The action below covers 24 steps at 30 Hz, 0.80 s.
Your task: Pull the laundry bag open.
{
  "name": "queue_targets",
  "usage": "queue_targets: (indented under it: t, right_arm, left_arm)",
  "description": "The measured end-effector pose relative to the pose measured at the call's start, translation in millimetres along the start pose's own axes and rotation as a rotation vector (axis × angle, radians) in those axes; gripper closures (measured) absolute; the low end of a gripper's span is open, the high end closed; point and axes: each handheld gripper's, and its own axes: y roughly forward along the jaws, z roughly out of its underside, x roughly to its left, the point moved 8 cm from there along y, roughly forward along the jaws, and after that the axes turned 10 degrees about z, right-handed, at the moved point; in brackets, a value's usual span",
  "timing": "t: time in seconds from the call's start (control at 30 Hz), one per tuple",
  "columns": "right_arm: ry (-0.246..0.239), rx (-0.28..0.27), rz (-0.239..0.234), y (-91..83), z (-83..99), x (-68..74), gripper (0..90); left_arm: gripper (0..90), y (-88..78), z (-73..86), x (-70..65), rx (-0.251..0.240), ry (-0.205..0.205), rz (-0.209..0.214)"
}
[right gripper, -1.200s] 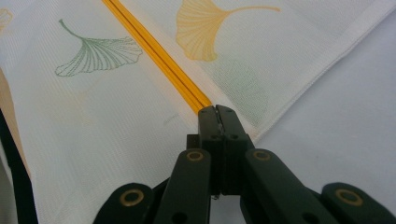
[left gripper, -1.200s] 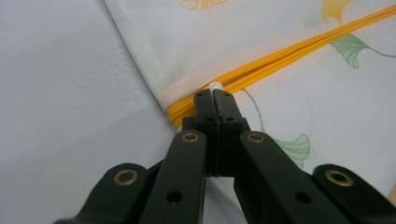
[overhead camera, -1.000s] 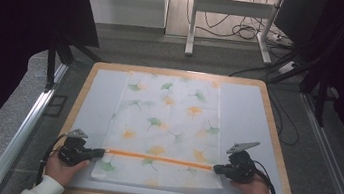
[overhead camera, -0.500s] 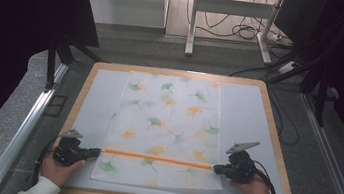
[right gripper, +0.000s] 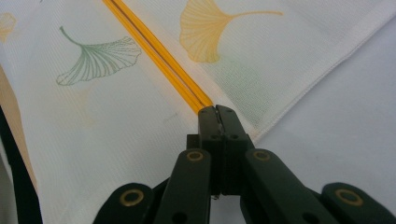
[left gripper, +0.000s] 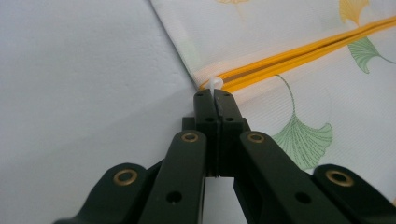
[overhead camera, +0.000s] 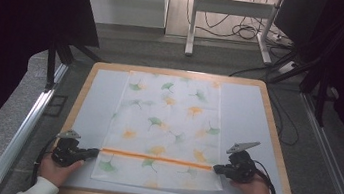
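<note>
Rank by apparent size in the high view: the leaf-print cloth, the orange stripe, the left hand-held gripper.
1. Leaf-print cloth, by far the largest.
2. Orange stripe, long but thin, spanning the cloth's width.
3. Left hand-held gripper, shortest in span, though bulkier than the stripe is thick.

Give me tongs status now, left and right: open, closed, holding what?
Left tongs: closed, pinching the left edge of the ginkgo-print cloth at its orange stripe.
Right tongs: closed, pinching the cloth's right edge at the same stripe.
</note>
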Motion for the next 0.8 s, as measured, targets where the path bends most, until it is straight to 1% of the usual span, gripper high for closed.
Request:
queue_targets:
  t: [0.07,0.1,0.17,0.2,0.3,0.37,0.4,0.47,0.57,0.67,0.73,0.8]
  right_arm:
    - [-0.002,-0.006,0.001,0.0,0.2,-0.3,89.8]
    - [-0.006,-0.012,0.000,0.1,0.2,-0.4,89.8]
    - [0.003,-0.014,-0.002,-0.4,0.6,-0.2,89.6]
    - [-0.008,-0.019,0.001,-0.5,0.6,-0.4,89.5]
    - [-0.014,-0.023,0.011,-2.0,0.6,0.1,88.9]
    - [-0.010,-0.036,0.000,-4.4,-0.3,1.7,76.6]
    - [-0.013,-0.044,0.000,-6.1,-1.3,2.4,72.0]
    - [-0.027,-0.067,0.028,-10.6,-4.3,2.6,67.5]
    - [-0.022,-0.110,0.028,-16.3,-10.6,3.3,58.7]
    - [-0.016,-0.141,0.031,-18.4,-14.8,3.4,53.8]
    - [-0.016,-0.148,0.035,-18.5,-15.8,3.9,51.4]
    - [-0.019,-0.156,0.040,-19.0,-16.7,3.3,50.7]
  left_arm:
    - [89.3,-2.1,-2.2,-1.9,-0.021,0.016,0.009]
    - [86.2,-3.6,-3.5,-2.7,-0.031,0.021,0.004]
    - [82.0,-6.8,-6.5,-5.1,-0.049,0.035,0.003]
    - [79.7,-8.2,-8.3,-6.7,-0.058,0.041,0.002]
    - [73.5,-10.8,-15.3,-12.2,-0.087,0.066,-0.012]
    - [68.8,-10.5,-20.9,-16.4,-0.103,0.078,-0.021]
    - [65.8,-9.8,-24.0,-18.6,-0.112,0.084,-0.027]
    - [60.7,-7.8,-30.0,-22.9,-0.123,0.098,-0.036]
    - [54.1,-3.1,-38.6,-28.2,-0.131,0.106,-0.042]
    - [47.1,1.0,-45.8,-32.3,-0.135,0.113,-0.049]
    - [44.9,3.8,-50.9,-35.9,-0.138,0.120,-0.044]
    - [43.6,6.9,-56.8,-40.9,-0.140,0.139,-0.039]
